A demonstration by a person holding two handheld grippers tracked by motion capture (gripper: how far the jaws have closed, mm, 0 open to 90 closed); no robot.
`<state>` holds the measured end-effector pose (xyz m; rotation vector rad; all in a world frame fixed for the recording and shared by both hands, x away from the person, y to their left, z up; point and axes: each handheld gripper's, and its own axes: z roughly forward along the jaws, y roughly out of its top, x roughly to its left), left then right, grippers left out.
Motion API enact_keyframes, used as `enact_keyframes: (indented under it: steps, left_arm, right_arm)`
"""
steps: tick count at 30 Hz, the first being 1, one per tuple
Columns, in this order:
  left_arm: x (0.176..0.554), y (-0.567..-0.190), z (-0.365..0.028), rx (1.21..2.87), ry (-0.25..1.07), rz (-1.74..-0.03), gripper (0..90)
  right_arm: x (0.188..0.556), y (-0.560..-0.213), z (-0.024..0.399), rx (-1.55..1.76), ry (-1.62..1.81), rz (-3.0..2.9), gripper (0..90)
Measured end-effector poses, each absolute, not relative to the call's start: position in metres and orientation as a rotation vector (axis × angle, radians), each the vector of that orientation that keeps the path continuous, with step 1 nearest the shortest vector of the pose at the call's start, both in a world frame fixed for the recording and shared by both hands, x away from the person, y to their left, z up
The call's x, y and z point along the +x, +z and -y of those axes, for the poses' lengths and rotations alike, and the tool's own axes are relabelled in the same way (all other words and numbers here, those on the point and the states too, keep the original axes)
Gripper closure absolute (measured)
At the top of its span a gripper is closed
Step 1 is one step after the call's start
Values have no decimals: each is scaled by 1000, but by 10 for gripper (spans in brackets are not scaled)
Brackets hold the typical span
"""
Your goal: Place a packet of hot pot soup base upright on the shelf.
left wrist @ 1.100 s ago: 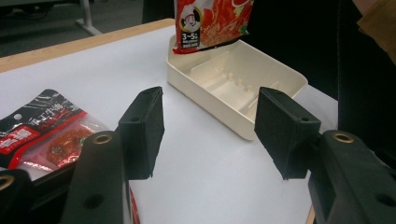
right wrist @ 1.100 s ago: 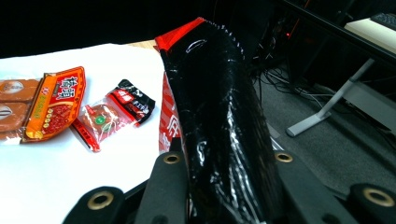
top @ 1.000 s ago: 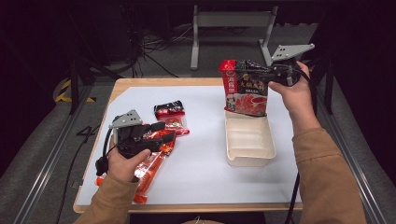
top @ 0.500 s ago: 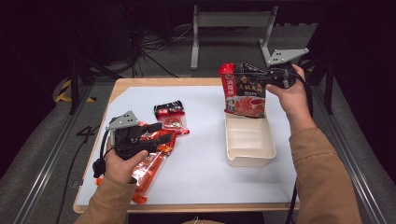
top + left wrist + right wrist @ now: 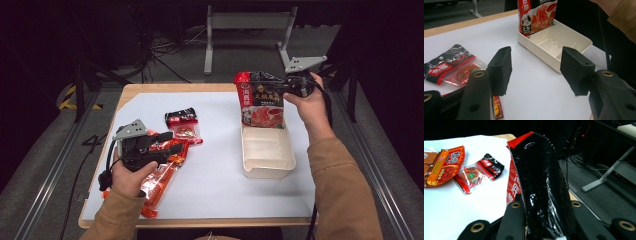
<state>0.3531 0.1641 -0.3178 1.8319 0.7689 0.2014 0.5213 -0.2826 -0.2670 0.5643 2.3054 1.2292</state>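
Room for moving lies mostly in the middle of the white sheet [image 5: 220, 165], a bare stretch between the packets at nine o'clock and the cream tray [image 5: 267, 152] at three o'clock. The wooden table edge [image 5: 175, 87] shows along the far side at twelve o'clock and along the near side at six o'clock; metal rails flank the table on both sides.

The right gripper [image 5: 292, 87] is clamped on the top of the large red-and-black pouch [image 5: 262, 102], which hangs upright with its lower end at the far end of the tray, toward twelve o'clock; whether it touches the tray floor cannot be told. In the right gripper view the pouch [image 5: 541, 187] rises from between the two jaws, pinched there.

The left gripper [image 5: 172, 145] rests low over the orange packets [image 5: 160, 177] with its jaws apart and nothing between them; in the left gripper view the tray [image 5: 556, 46] sits well ahead, at about one o'clock.

Counted: one pouch, one tray, two small sachets, one black [image 5: 181, 116] and one clear-and-red [image 5: 186, 134], touching each other, and at least two orange packets beneath the left hand.
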Motion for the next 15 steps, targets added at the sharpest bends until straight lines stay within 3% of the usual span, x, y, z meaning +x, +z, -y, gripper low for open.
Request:
enact_keyframes:
  steps: [15]
  left_arm:
    - [354, -318, -162, 1834, 199, -762, 436]
  right_arm:
    - [521, -289, 286, 607, 1220, -2342, 741]
